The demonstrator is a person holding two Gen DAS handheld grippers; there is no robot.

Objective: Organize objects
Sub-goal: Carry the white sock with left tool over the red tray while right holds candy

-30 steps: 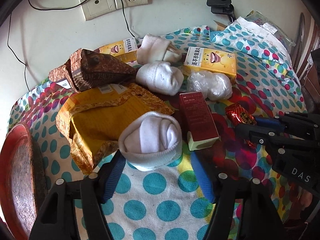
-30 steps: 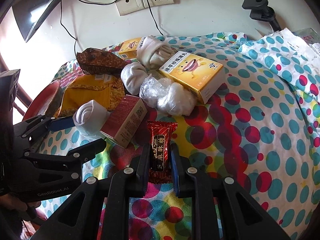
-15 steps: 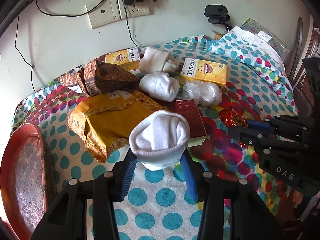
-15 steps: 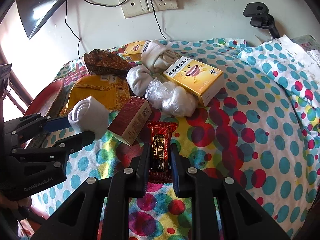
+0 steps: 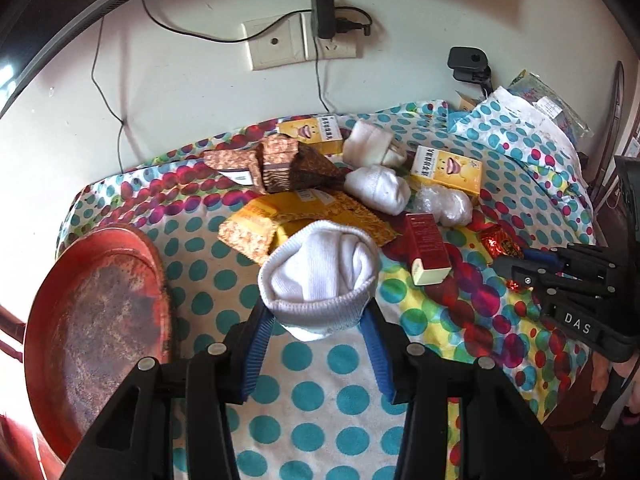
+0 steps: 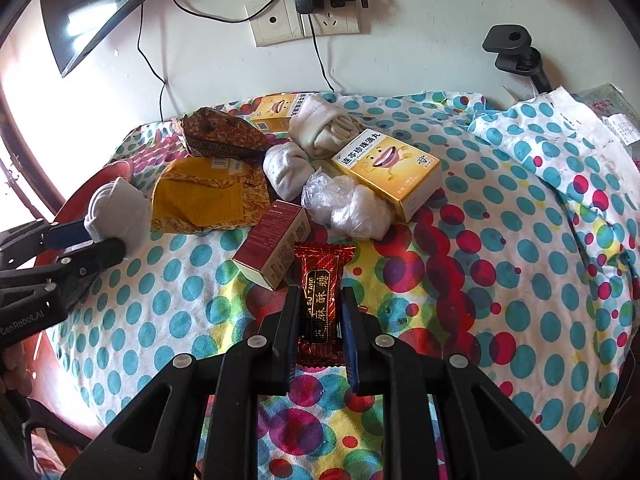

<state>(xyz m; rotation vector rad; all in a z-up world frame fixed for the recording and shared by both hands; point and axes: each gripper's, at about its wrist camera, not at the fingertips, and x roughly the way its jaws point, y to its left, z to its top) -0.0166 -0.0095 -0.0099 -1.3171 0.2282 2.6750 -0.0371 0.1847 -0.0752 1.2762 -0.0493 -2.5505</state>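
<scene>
Left wrist view: your left gripper [image 5: 318, 320] is closed on the rolled white sock [image 5: 318, 280], pinching its ribbed cuff between the blue pads [image 5: 256, 344]; the bundle appears lifted clear of the polka-dot cloth [image 5: 320, 400], with the red tray [image 5: 92, 320] to its left; it looks light, soft and squashy, so a hold across the thick middle should stop it unrolling; behind it lie a yellow packet [image 5: 296, 216] and a dark red box [image 5: 428, 248].

Right wrist view: your right gripper [image 6: 320, 316] clamps the red candy packet [image 6: 322, 296] by its long sides, near the lower end; whether it is clear of the cloth you cannot tell; the wrapper looks slick, thin and crinkly, so squeeze gently; a yellow medicine box [image 6: 388, 172] sits beyond.
</scene>
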